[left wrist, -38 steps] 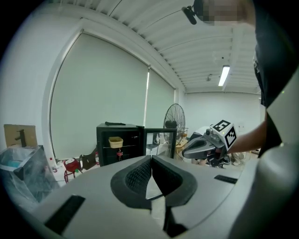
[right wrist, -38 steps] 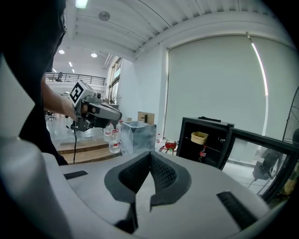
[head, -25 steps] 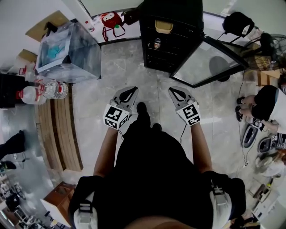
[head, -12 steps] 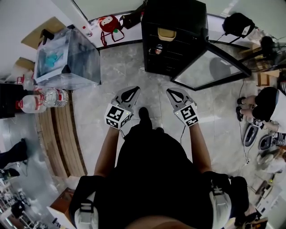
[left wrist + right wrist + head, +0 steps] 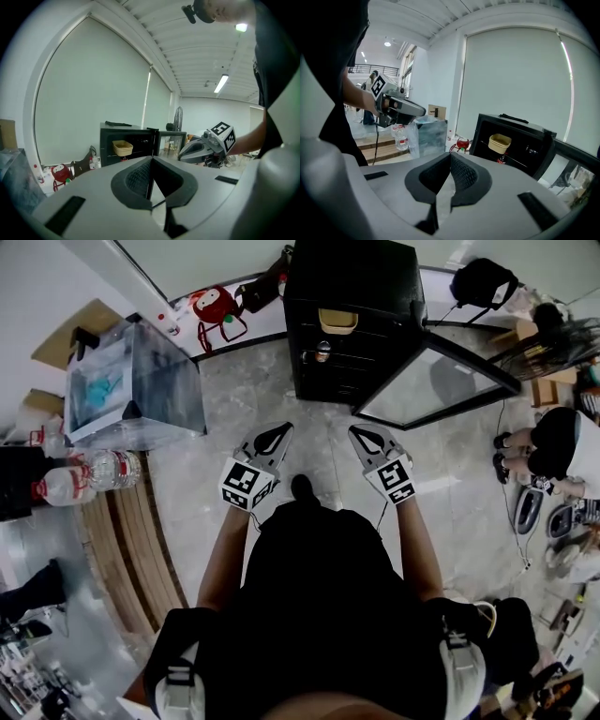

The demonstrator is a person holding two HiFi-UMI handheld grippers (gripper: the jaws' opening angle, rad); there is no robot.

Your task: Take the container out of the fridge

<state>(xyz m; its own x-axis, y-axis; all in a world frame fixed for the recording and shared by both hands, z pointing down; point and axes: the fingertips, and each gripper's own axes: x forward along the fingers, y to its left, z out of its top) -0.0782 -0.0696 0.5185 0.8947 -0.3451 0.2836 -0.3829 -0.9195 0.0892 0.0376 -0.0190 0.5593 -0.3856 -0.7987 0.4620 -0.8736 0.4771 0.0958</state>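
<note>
A small black fridge (image 5: 352, 296) stands on the floor ahead with its glass door (image 5: 433, 381) swung open to the right. A yellow container (image 5: 338, 321) sits on its top shelf, and a can (image 5: 322, 352) stands on the shelf below. The container (image 5: 123, 148) shows in the left gripper view and again (image 5: 499, 142) in the right gripper view, well beyond the jaws. My left gripper (image 5: 277, 431) and right gripper (image 5: 358, 433) are held side by side at waist height, well short of the fridge. Both are shut with nothing in them.
A clear plastic box (image 5: 131, 381) stands at the left, with water bottles (image 5: 89, 474) and wooden steps (image 5: 131, 540) beside it. A red bag (image 5: 211, 306) leans on the wall. A seated person (image 5: 562, 446), a fan (image 5: 553, 334) and a black bag (image 5: 483, 282) are at the right.
The fridge has come slightly nearer and shifted left in the head view as the person steps toward it. Both grippers stay shut and level in front.
</note>
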